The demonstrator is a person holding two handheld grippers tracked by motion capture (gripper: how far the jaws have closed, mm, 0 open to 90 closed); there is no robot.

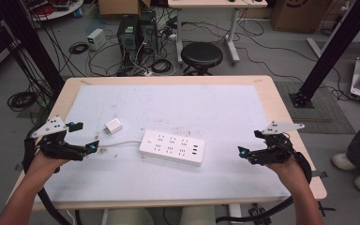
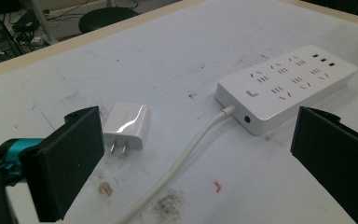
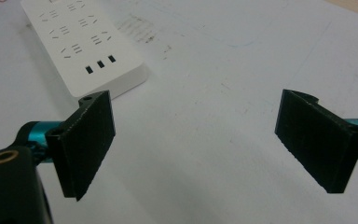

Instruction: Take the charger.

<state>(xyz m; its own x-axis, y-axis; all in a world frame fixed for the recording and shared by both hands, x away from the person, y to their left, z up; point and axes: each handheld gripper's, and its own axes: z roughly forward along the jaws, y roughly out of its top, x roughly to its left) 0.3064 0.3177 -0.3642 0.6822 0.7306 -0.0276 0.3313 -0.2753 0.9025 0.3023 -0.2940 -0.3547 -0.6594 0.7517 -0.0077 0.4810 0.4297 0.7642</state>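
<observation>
A white power strip [image 1: 171, 147] lies flat at the middle of the white mat [image 1: 215, 108], and its cable [image 1: 120, 143] runs off to the left. A small white charger plug [image 1: 114, 126] rests just left of the strip, prongs toward the near side. My left gripper [image 1: 85, 137] hovers open at the mat's left edge, with the charger [image 2: 128, 125], the cable [image 2: 182, 158] and the strip's switch end [image 2: 289, 84] ahead of its jaws [image 2: 200, 158]. At the right edge my right gripper [image 1: 250, 143] is open and empty [image 3: 200, 140], with the strip's USB end [image 3: 84, 42] ahead on the left.
The wooden table [image 1: 281, 108] has bare rim around the mat. Beyond its far edge stand a black stool [image 1: 201, 55], computer towers [image 1: 136, 33] and tangled floor cables [image 1: 79, 47]. A black frame post [image 1: 333, 47] rises at the right, and a person's shoes [image 1: 356, 171] are nearby.
</observation>
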